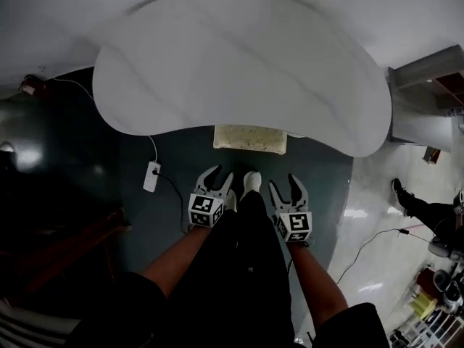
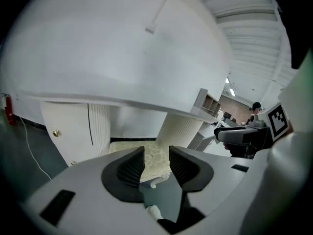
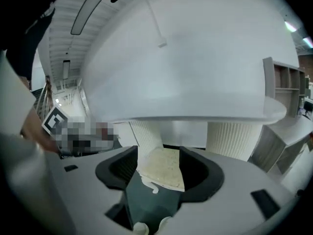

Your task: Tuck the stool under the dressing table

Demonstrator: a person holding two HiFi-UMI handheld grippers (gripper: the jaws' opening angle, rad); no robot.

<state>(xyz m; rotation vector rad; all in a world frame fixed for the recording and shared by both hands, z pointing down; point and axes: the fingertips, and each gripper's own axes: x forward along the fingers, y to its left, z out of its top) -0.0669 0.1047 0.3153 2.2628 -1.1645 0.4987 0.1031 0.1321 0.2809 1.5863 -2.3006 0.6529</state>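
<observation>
The white dressing table (image 1: 239, 67) has a curved, kidney-shaped top that fills the upper half of the head view. Under its near edge sits the cream stool (image 1: 250, 138), only its front strip showing. In the left gripper view the stool (image 2: 156, 156) lies between the table's fluted legs, and the right gripper view shows the stool (image 3: 164, 168) the same way. My left gripper (image 1: 219, 177) and right gripper (image 1: 285, 187) hang side by side above the dark floor, short of the stool. Both are open and hold nothing.
A white power strip (image 1: 151, 176) with a cable lies on the dark floor (image 1: 322, 172) to the left. My white shoes (image 1: 251, 181) stand between the grippers. A white cabinet door (image 2: 68, 131) with gold knobs is at left, and shelving (image 1: 428, 85) stands at the right.
</observation>
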